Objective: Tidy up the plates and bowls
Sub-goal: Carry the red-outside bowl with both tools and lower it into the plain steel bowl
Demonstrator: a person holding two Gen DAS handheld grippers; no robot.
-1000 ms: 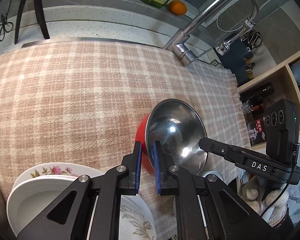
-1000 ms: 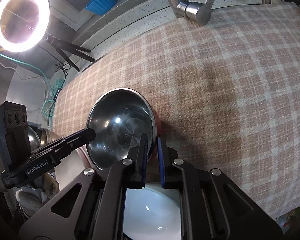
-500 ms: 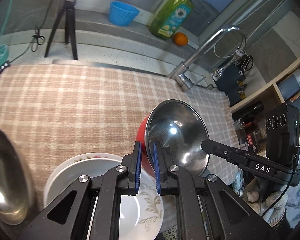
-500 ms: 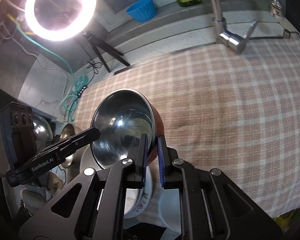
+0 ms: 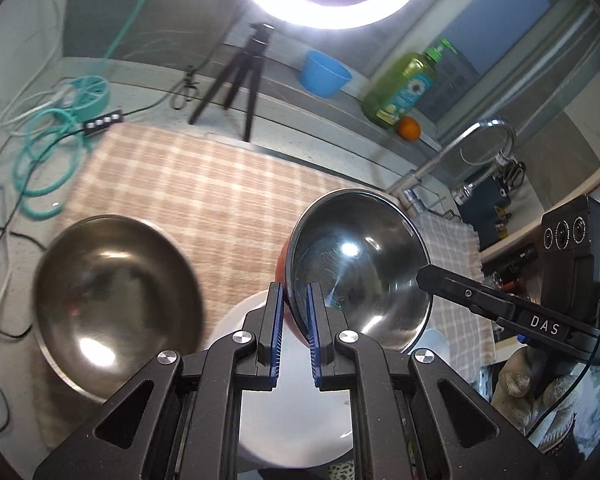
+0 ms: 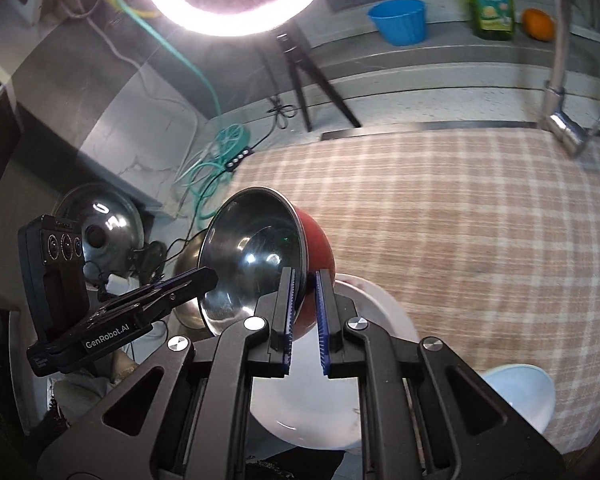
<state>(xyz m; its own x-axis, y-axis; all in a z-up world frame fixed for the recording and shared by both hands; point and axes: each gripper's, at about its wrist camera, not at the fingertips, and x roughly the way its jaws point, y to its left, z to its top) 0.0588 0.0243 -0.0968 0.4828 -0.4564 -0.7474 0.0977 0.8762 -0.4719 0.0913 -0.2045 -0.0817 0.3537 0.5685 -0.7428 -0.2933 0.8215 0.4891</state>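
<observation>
A: Red bowl (image 5: 286, 256), steel inside, sits centre frame, clear of the checked cloth (image 5: 220, 200); it has lifted since a second ago.

B: Grip?

A: My left gripper (image 5: 293, 334) and right gripper (image 6: 305, 320) clamp opposite rims. Steel bowl (image 5: 112, 292) now lower left, probable stacking target.

White letters "DAS" stand on the black arm of my right tongs (image 5: 430, 280), seen from the left camera. "GenRobot.AI" stands in white on the black arm of my left tongs (image 6: 208, 278), seen from the right camera. I can read nothing else.
</observation>
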